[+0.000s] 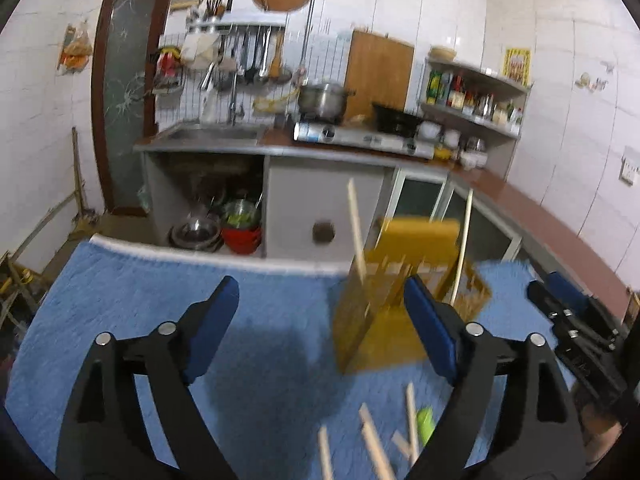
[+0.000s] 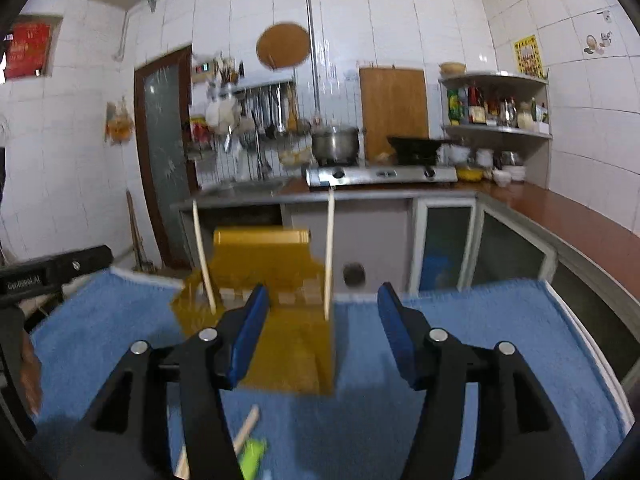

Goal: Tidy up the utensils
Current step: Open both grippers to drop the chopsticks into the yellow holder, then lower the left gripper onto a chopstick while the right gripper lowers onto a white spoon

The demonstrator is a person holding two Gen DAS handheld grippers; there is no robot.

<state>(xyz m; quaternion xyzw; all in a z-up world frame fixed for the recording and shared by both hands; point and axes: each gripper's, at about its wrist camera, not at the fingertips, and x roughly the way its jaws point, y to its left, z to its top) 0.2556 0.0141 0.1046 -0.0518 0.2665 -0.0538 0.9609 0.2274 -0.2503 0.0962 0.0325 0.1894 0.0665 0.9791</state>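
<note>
Two pale chopsticks [image 2: 328, 256] stand upright in the amber translucent plastic utensil holder [image 2: 292, 320], which sits on the blue towel-covered table [image 2: 480, 340] at twelve o'clock from the right gripper [image 2: 324, 336]. More loose wooden chopsticks [image 1: 372, 436] and a small green item [image 1: 426, 424] lie at six o'clock of the holder. Both the right gripper and the left gripper [image 1: 320, 320] have their blue-padded fingers spread, pinching nothing.

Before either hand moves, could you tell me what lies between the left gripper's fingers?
Only bare blue towel in the left wrist view; the open left gripper holds nothing.
</note>
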